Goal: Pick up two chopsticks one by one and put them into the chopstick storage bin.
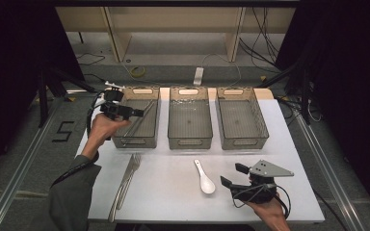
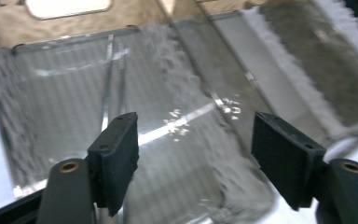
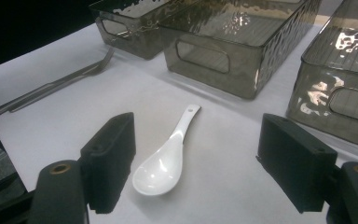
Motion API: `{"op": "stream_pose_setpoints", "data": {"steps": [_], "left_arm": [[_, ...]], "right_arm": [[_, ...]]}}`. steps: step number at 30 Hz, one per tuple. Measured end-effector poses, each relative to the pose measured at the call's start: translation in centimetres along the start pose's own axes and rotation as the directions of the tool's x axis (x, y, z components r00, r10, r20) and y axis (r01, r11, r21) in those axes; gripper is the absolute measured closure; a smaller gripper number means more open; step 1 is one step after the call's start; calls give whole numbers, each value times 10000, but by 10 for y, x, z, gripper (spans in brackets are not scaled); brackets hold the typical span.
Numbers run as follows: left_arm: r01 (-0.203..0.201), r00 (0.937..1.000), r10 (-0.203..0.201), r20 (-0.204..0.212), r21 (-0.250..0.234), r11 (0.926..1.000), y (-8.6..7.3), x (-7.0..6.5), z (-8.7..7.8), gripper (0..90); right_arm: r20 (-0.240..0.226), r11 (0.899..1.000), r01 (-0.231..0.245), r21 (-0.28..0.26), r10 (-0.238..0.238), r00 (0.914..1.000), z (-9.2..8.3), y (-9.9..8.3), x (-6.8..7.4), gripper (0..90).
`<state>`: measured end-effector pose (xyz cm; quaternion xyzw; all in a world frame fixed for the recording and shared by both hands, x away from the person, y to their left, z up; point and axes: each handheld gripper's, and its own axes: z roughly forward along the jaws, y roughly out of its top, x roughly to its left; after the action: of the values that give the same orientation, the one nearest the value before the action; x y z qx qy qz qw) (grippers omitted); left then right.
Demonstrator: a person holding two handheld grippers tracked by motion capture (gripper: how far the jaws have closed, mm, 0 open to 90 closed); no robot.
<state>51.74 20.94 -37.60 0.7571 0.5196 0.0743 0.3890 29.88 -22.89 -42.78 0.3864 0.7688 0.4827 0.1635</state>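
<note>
Fingers of the right gripper stand apart around the white spoon: glazed, slippery, brittle; grip its slim handle. Left gripper gapes empty over the bin.

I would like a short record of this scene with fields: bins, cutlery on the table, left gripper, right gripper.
bins: three clear grey bins in a row; left bin holds thin metal sticks, probably chopsticks; middle bin and right bin look empty
cutlery on the table: metal fork in front of the left bin; white spoon in front of the middle bin
left gripper: over the left bin, jaws open, nothing between them
right gripper: jaws open, aimed at the spoon, not touching it
</note>
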Motion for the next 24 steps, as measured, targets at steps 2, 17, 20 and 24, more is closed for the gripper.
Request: {"op": "stream_pose_setpoints", "data": {"steps": [2, 17, 20, 24], "left_arm": [[-156, 9996, 160, 239, -182, 9997, -5, -7, -7, 288], [-715, 9912, 817, 1040, -991, 9925, -50, -28, -26, 239], [-845, 9899, 965, 1036, -1143, 9898, -65, -30, -23, 238], [-772, 9884, 941, 1194, -1387, 9873, -79, -34, -20, 221]], "right_arm": [[23, 10000, -6, 54, 6, 10000, 1, 1, 0, 284], [-143, 9967, 406, 699, -397, 9991, 24, 18, 8, 284], [-252, 9943, 534, 926, -513, 9984, 32, 22, 10, 282], [-391, 9920, 606, 1110, -566, 9976, 41, 28, 12, 282]]}}
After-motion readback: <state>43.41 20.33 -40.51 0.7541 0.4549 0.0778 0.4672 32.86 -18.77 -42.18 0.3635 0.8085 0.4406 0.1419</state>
